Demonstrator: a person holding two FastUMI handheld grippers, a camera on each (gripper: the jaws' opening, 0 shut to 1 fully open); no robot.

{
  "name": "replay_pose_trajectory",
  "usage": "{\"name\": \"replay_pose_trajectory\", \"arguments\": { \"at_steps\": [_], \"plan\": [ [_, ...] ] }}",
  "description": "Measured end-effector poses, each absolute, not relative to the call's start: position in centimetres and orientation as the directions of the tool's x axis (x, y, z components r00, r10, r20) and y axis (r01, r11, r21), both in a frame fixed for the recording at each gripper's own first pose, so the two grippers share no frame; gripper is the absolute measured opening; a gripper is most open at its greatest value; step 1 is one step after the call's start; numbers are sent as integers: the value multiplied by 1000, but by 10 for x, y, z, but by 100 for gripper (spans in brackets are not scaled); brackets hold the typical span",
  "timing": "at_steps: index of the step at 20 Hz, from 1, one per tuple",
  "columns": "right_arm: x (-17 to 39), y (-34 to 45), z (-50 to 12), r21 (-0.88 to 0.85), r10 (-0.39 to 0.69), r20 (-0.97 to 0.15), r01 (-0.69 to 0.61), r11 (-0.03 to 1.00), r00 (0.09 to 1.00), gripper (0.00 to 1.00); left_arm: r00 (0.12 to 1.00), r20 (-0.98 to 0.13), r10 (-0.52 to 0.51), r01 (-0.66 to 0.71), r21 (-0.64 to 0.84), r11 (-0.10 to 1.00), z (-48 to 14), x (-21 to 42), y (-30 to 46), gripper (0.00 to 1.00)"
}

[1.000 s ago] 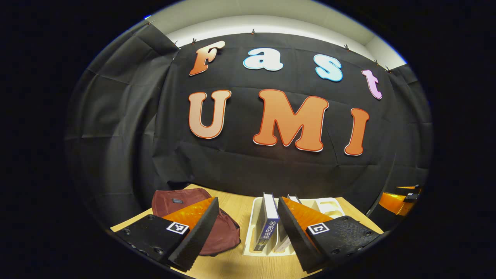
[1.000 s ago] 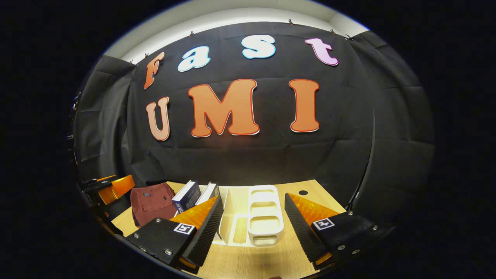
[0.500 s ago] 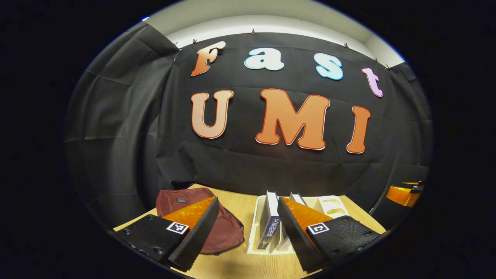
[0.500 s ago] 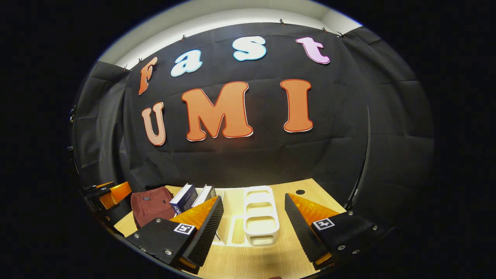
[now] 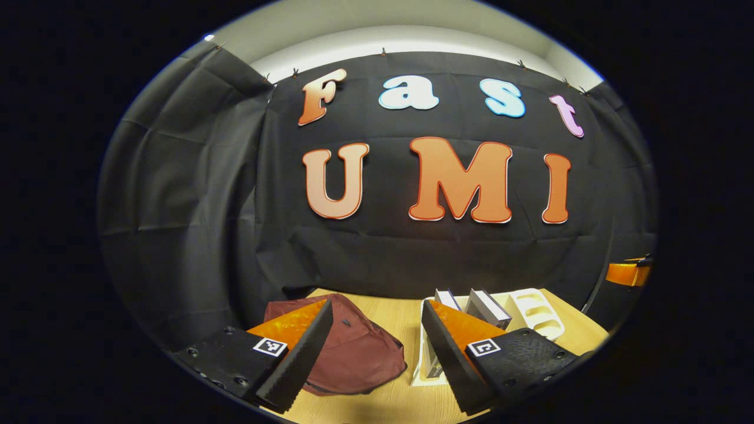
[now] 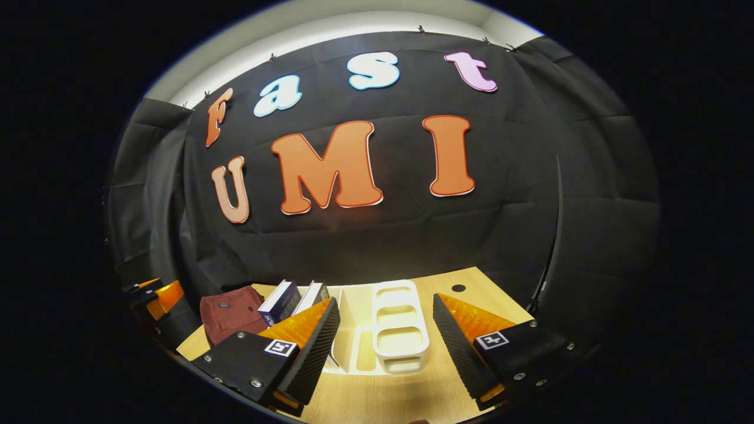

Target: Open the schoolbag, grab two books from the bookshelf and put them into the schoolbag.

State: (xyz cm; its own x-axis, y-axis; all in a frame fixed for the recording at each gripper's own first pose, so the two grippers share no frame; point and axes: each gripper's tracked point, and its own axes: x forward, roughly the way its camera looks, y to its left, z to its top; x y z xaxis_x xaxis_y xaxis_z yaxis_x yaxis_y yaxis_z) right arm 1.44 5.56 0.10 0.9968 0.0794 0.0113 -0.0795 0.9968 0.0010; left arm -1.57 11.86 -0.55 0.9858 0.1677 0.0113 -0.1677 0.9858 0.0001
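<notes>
Left gripper [image 5: 377, 347] wide apart, holding nothing, above the table [image 5: 400, 406]; maroon schoolbag [image 5: 353, 353] lies between its fingers, looks closed but hard to tell; white bookshelf [image 5: 533, 303] just right of the bag, two books [image 5: 489, 307] leaning in it. Right gripper [image 6: 386, 347] also wide, empty; bookshelf's open compartments straight ahead; small dark hole [image 6: 458, 288] in the tabletop behind.

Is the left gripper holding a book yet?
No. In the left gripper view the left gripper has its jaws wide apart with nothing between them, and both books stand in the white bookshelf.
</notes>
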Motion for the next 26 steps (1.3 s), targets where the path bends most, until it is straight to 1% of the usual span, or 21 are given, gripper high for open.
{"name": "replay_pose_trajectory", "arguments": {
  "at_steps": [2,6,9,11,14,18,20,21,22,23,26],
  "plan": [
    [16,64,-3,-7,87,-6,-87,996,996,94,985,6,175,-175,-3,985,-10,-12,128,95],
    [19,66,-8,33,28,-15,-27,999,1000,94,989,23,147,-147,19,989,-11,1,140,95],
    [24,71,-14,14,-27,-27,28,1000,999,94,995,-30,95,-94,45,995,-31,20,149,95],
    [26,66,-18,-40,-98,-31,96,995,995,94,993,-69,99,-93,84,992,-49,36,162,95],
    [27,75,-25,-23,-109,-50,108,994,993,94,986,-132,99,-72,197,978,-82,51,175,95],
    [26,68,-32,-33,-145,-77,143,989,986,95,967,-235,101,6,417,909,-140,61,183,96],
    [27,61,-38,-43,-156,-99,153,987,983,94,950,-294,106,56,495,867,-175,62,174,96],
    [27,56,-42,-44,-164,-111,160,986,980,95,933,-343,104,96,517,851,-198,63,167,96],
    [27,50,-45,-41,-171,-125,167,985,977,94,902,-417,112,144,536,832,-224,60,163,96],
    [26,45,-48,-36,-176,-140,172,984,975,94,881,-458,119,187,568,802,-243,58,157,97],
    [21,29,-54,-36,-192,-158,189,981,969,94,867,-481,129,271,673,688,-275,58,143,98]
  ]
}}
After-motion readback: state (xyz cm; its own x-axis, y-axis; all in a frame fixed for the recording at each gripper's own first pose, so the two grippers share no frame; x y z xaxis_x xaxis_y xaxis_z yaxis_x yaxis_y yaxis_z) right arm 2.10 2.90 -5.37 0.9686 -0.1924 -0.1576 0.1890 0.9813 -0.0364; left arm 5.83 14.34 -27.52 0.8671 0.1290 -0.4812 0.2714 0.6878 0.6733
